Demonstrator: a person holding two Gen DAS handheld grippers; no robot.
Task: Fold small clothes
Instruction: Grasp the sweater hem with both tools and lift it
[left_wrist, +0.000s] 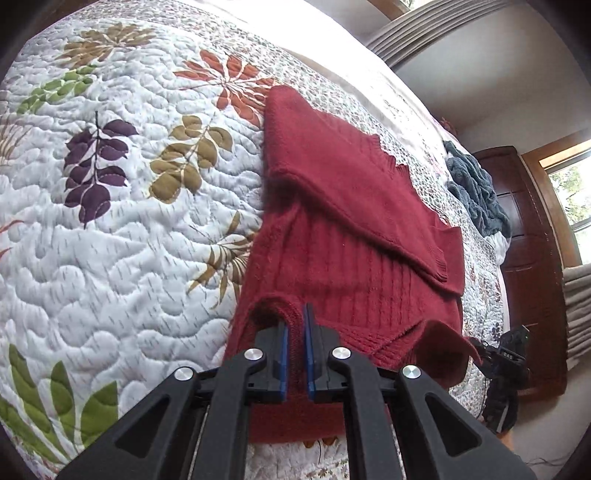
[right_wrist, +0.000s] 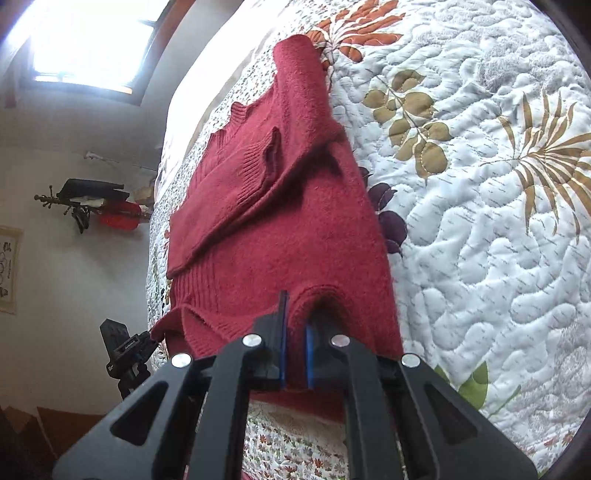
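A dark red knit sweater lies on a leaf-patterned quilt, its sleeves folded across the body. My left gripper is shut on the ribbed bottom hem, lifting it slightly off the bed. The right wrist view shows the same sweater stretching away, a cuffed sleeve lying across its chest. My right gripper is shut on the hem at the other corner, cloth bunched between its blue pads. Each gripper appears small at the other view's edge, holding the far hem corner: the right gripper and the left gripper.
The quilt spreads wide beside the sweater. A blue-grey knit garment lies further along the bed. A dark wooden cabinet and a window stand beyond. A wall rack with hanging items shows in the right wrist view.
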